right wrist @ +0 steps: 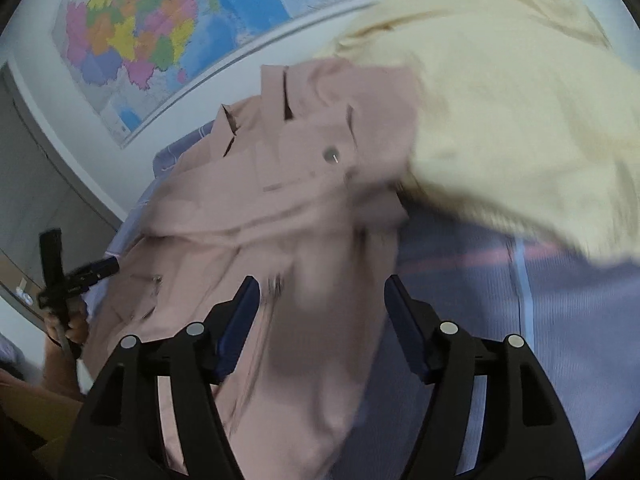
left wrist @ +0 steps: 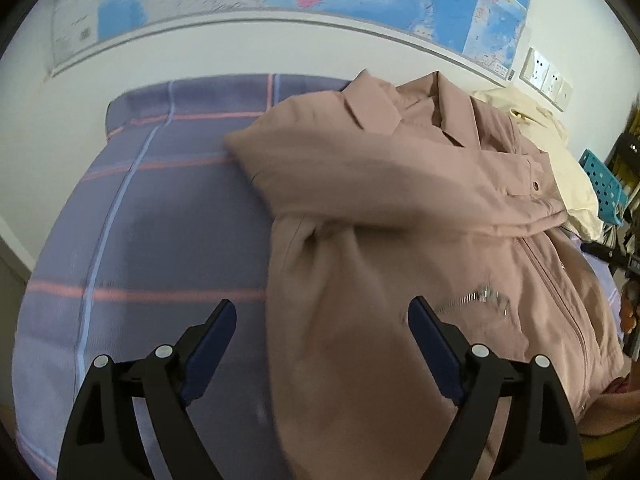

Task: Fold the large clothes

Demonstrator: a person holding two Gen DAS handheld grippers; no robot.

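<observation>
Both tongs pointing down and forward over the bed, neither one gripping anything. Left gripper [left wrist: 322,314] spread wide, one blue pad [left wrist: 212,344] over bare sheet, the other over the near left edge of the pink jacket [left wrist: 400,240], nothing pinched between them. Right gripper [right wrist: 320,294] also apart, hanging above a bunched fold of the same jacket [right wrist: 280,220], pads [right wrist: 240,320] clear of the cloth on both sides as far as the blur lets on. From the right wrist view, the left gripper's black handle [right wrist: 72,276] off at the left edge with a hand [right wrist: 68,324] wrapped round it.

No real containers in play, just a teal perforated basket [left wrist: 602,184] at the far right of the left view, contents impossible to make out.

Jacket lying on the bed with the collar toward the wall, one sleeve folded across the chest, zipper [left wrist: 476,296] running down the front, a snap button [right wrist: 331,155] near the collar. Cream garment [right wrist: 500,120] heaped just beside it on the right, touching or overlapping the jacket's shoulder. Purple checked sheet [left wrist: 160,220] with pink and pale blue stripes underneath everything. White wall behind, big colourful map [right wrist: 160,32] pinned up, wall sockets [left wrist: 546,72] to the right of it. Fair bit of motion blur all round
</observation>
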